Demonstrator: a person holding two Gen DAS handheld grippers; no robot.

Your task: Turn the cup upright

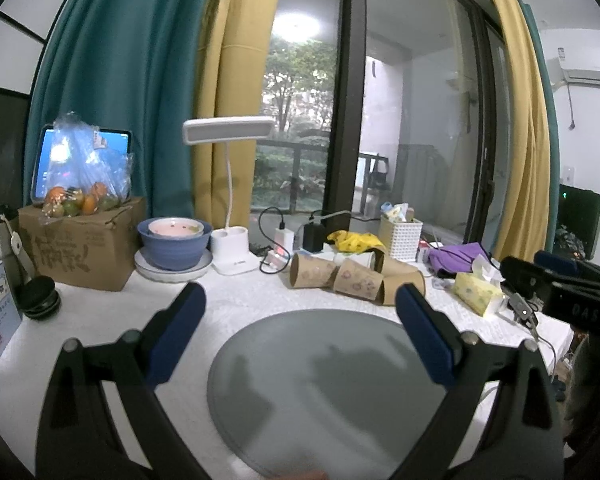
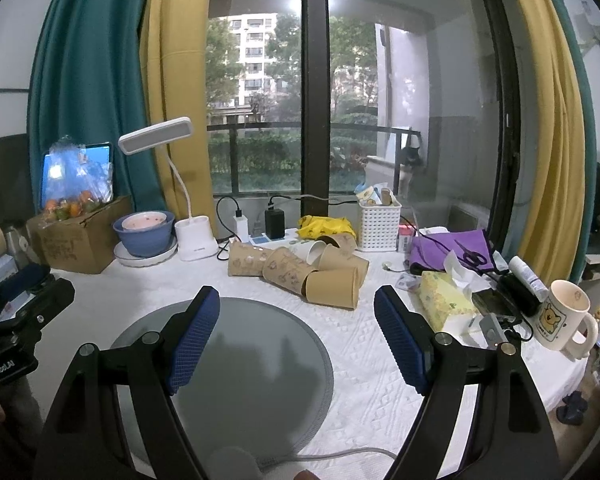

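I have both tools held above the grey round mat [image 2: 236,360] with nothing in them: the left tool [image 1: 300,328] has its fingers spread wide, and the right tool [image 2: 296,336] is just as wide. The cups are a heap of brown paper cups [image 2: 300,270] lying on their sides on the table [image 2: 380,360], just beyond the mat's far edge, touching each other. I judge the nearest plain cup [image 2: 334,286] the easiest pick for the right tool. I would come in across its wall near the rim, close gently so the paper does not crush, lift it free of its neighbours, then rotate until the mouth faces up and set it on the mat
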